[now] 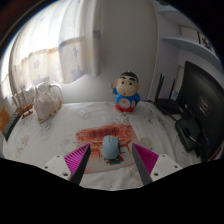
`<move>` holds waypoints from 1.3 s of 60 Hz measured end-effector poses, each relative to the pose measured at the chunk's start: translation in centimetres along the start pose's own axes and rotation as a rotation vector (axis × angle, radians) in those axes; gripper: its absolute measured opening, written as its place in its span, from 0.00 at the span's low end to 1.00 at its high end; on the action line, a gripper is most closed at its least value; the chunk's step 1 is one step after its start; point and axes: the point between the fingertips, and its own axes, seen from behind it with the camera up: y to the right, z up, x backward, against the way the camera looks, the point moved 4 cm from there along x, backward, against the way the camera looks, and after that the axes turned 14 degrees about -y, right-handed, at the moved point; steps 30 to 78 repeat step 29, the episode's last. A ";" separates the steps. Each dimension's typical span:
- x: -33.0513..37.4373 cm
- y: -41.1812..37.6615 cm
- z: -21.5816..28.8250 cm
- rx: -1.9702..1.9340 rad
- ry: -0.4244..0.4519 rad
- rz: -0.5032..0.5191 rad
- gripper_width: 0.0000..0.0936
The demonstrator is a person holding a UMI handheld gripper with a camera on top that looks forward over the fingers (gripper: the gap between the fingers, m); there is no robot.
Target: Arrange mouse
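Observation:
A small light-blue computer mouse (109,147) lies on an orange-patterned mouse mat (103,138) on the table. My gripper (111,158) is open, its pink-padded fingers (76,157) standing wide to either side. The mouse sits between the fingertips with a clear gap on each side, resting on the mat.
A cartoon boy figurine (126,93) stands beyond the mat. A dark monitor (200,95) and keyboard (188,133) are at the right. Glass jars (45,100) stand at the left in front of white curtains (60,45). The table (150,130) has a pale cloth.

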 end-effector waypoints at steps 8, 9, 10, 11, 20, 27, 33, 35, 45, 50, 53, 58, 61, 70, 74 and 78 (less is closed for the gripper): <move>6.7 0.3 -0.9 -0.010 0.010 0.010 0.91; 7.4 0.4 -0.9 -0.008 0.012 0.008 0.91; 8.0 0.5 -0.9 -0.008 0.014 0.003 0.91; 8.6 0.6 -0.9 -0.008 0.017 0.000 0.91; 10.9 1.5 -1.4 0.008 0.036 -0.022 0.91; 10.9 2.9 -1.5 0.006 0.032 -0.062 0.92; 10.8 2.7 -1.6 0.001 0.027 -0.053 0.91; 10.8 2.7 -1.6 0.001 0.027 -0.053 0.91; 10.8 2.7 -1.6 0.001 0.027 -0.053 0.91; 10.8 2.7 -1.6 0.001 0.027 -0.053 0.91; 10.8 2.7 -1.6 0.001 0.027 -0.053 0.91; 10.8 2.7 -1.6 0.001 0.027 -0.053 0.91; 10.8 2.7 -1.6 0.001 0.027 -0.053 0.91; 10.8 2.7 -1.6 0.001 0.027 -0.053 0.91; 10.8 2.7 -1.6 0.001 0.027 -0.053 0.91; 10.8 2.7 -1.6 0.001 0.027 -0.053 0.91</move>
